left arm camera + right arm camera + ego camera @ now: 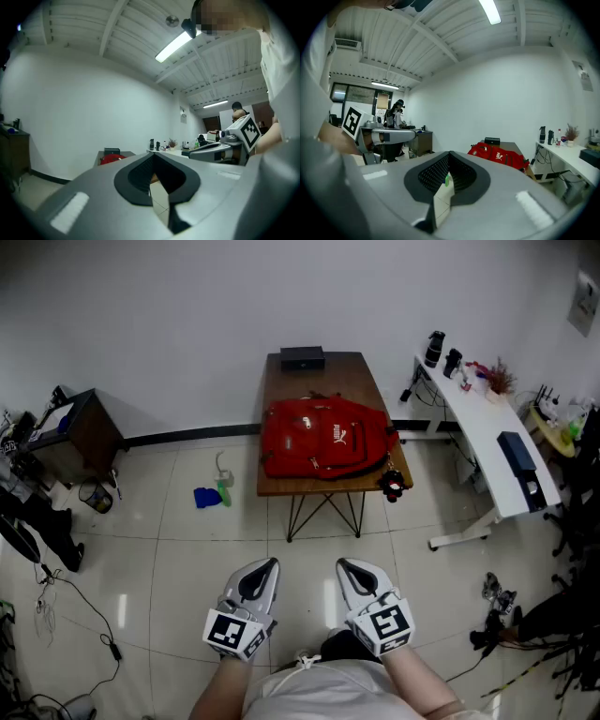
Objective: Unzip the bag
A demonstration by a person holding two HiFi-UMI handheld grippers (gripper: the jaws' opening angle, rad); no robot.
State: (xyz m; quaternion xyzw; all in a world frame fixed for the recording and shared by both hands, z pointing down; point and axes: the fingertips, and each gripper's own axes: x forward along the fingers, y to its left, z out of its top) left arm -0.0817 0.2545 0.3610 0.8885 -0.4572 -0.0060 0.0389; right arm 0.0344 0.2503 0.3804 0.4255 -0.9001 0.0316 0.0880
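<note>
A red backpack [323, 437] lies flat on a small brown table [323, 373] against the far wall, well ahead of me. It also shows small and distant in the left gripper view [111, 159] and in the right gripper view [499, 155]. My left gripper [270, 564] and right gripper [343, 565] hover side by side close to my body, over the tiled floor and far short of the table. Both are shut and hold nothing; their tips meet in the left gripper [152, 154] and right gripper [450, 153] views. I cannot make out the bag's zip pulls.
A black box [302, 357] sits at the table's far end. A white desk [487, 432] with bottles stands at the right, a dark cabinet [80, 432] at the left. A blue cloth [207, 496] and a green bottle [225, 487] lie on the floor left of the table.
</note>
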